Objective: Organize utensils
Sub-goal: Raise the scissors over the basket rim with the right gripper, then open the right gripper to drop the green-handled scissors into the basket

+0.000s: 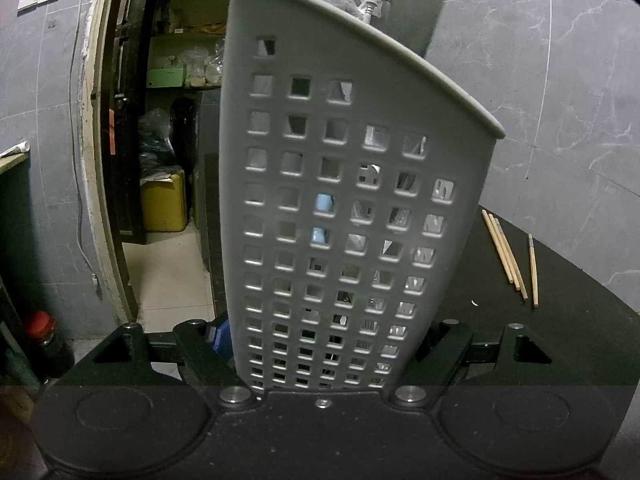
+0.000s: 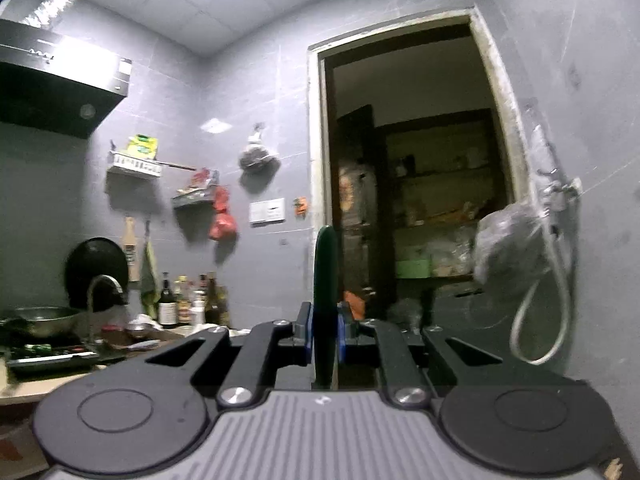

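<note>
Grey-tiled kitchen, dark table (image 1: 560, 320). Left tongs (image 1: 320, 360) clamped on upright perforated caddy (image 1: 340, 200); right tongs (image 2: 325, 336) clamped on dark handle (image 2: 326, 264) — long axis vertical, above them.

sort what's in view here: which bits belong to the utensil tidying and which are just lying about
Part of the job:
- grey perforated utensil holder, gripped by the left tongs
- dark green handle, clamped in the right tongs
- wooden chopsticks on the black counter

Lying about:
- sauce bottles
- metal bowl
- yellow container
</note>
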Tool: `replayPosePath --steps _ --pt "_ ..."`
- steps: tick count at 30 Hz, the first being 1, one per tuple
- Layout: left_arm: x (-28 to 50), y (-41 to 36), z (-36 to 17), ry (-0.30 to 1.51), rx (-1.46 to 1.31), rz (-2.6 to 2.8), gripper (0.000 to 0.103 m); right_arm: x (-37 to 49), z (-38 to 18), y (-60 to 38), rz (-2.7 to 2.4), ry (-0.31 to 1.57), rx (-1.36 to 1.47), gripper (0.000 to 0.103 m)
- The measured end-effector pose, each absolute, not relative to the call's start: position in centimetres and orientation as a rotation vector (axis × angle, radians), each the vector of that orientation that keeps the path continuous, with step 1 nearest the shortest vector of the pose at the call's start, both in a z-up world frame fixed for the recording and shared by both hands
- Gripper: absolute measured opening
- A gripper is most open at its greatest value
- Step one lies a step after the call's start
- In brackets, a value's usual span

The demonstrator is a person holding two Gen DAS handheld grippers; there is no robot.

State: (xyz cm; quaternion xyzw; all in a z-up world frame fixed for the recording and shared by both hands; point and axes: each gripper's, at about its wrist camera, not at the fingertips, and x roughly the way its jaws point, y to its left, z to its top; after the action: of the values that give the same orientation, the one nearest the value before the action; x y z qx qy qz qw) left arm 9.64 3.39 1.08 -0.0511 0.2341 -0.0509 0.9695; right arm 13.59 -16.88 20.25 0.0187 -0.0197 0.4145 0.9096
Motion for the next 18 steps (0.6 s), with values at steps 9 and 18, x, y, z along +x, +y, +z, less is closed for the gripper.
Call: replayPosePath --steps 9,18 --pt "9.7 3.2 1.1 0.475 -0.094 -0.096 0.081 14.0 16.4 -14.6 0.867 -0.029 -0.006 0.013" --pt "9.8 3.2 1.1 0.476 -0.097 -0.098 0.081 13.8 13.6 -12.8 0.855 0.044 -0.089 0.014"
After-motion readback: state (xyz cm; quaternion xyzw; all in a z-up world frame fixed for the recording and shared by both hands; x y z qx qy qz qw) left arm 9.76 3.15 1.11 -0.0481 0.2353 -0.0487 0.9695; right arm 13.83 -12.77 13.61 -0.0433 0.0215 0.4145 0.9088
